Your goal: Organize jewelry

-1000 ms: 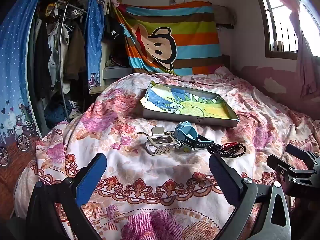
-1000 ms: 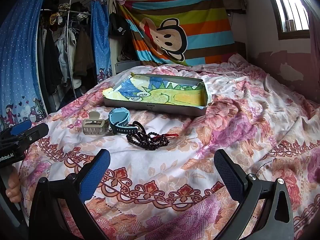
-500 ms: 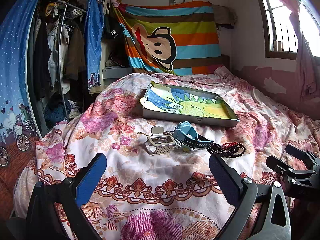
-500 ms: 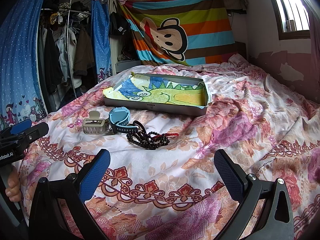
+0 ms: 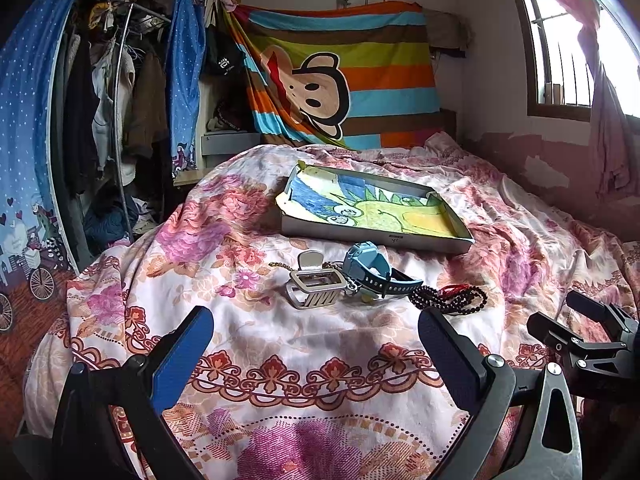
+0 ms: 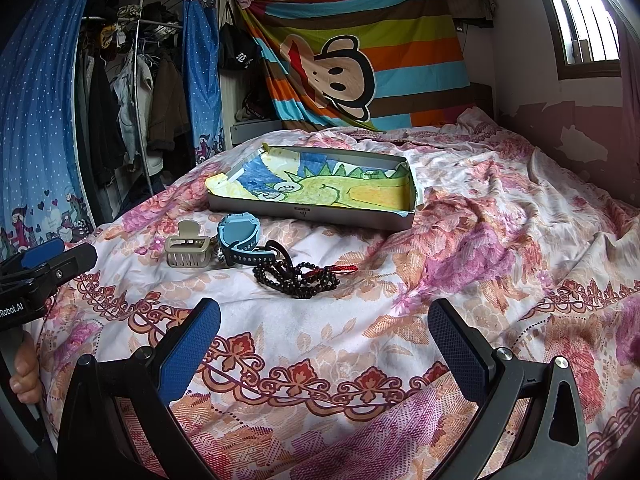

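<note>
Bedspread (image 6: 360, 340): soft, rumpled, floral.
Tray (image 6: 304, 213): empty.
Clip (image 6: 187, 249), watch (image 6: 239, 240), beads (image 6: 296, 276): bunched just before tray.
Left tongs (image 5: 316, 354): wide, empty.
Right tongs (image 6: 324, 344): wide, empty.
Risk: snagged beads dragging watch along.

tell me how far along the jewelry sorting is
Nothing looks done: the tray holds no jewelry. Nothing is in hand; the left gripper and right gripper hover with jaws open. Left to move: hair clip, blue watch and bead bracelet, all lying on the bedspread.
</note>
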Demonstrator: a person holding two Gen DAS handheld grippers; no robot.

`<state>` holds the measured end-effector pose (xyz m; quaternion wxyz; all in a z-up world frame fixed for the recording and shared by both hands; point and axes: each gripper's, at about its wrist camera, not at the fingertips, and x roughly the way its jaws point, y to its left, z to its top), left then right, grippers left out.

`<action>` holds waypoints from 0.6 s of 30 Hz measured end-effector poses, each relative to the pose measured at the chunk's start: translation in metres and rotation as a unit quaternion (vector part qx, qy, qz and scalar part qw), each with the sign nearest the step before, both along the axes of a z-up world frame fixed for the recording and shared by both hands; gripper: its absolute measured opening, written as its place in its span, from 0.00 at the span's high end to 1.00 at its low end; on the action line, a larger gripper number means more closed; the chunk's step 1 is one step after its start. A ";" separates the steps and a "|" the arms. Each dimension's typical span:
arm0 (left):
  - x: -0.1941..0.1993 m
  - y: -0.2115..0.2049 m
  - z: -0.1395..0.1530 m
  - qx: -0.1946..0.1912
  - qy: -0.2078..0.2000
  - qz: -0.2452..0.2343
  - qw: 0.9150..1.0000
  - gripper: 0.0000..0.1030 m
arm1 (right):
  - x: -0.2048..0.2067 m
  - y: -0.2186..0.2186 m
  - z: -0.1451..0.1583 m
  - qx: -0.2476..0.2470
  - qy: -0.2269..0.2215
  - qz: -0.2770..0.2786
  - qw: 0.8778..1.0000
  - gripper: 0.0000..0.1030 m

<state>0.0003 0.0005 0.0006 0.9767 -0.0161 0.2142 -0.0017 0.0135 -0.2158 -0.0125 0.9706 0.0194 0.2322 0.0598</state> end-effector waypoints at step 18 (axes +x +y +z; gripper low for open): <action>0.000 0.001 0.000 -0.002 -0.001 0.001 1.000 0.00 | 0.002 0.000 -0.002 0.000 0.001 0.000 1.000 0.01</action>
